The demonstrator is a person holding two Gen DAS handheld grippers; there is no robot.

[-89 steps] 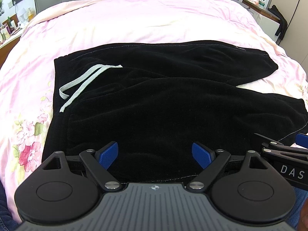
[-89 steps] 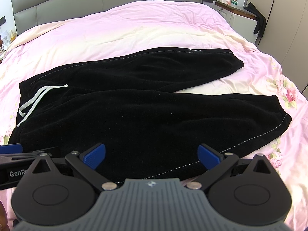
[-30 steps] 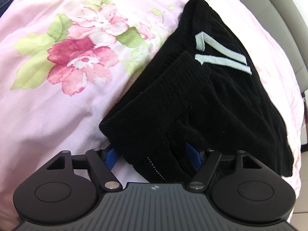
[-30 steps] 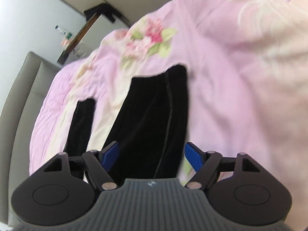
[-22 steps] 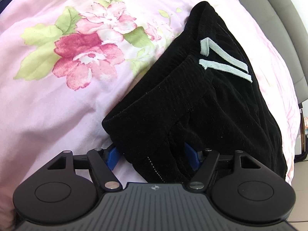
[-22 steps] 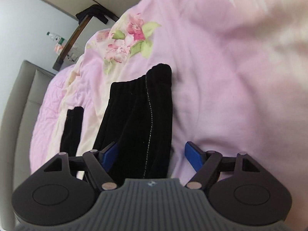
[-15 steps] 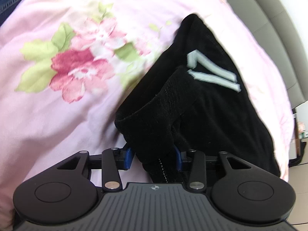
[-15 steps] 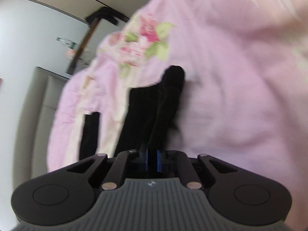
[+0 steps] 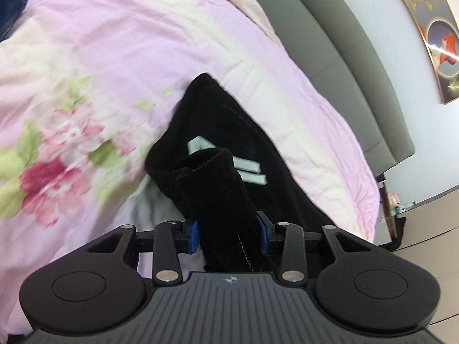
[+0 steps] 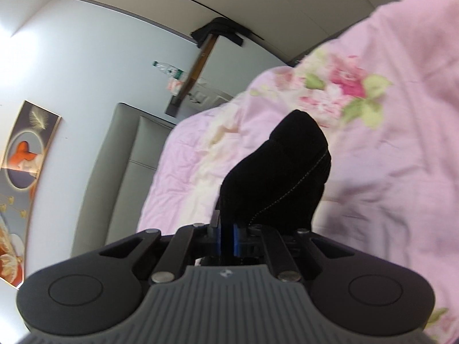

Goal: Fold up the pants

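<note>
Black velvety pants (image 9: 229,154) with white drawstrings lie on the pink floral bedspread (image 9: 143,43); left gripper (image 9: 228,235) and right gripper (image 10: 226,239) each clamp a bunched fold of them.

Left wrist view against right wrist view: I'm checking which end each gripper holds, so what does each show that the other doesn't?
Only the left wrist view shows the pale drawstring on the black pants, so the left gripper grips the waist end.

Only the right wrist view shows the clear plastic bottle and the stitched hem that the right gripper pinches.

Both show the pink floral bedspread, the grey headboard and a framed picture.
</note>
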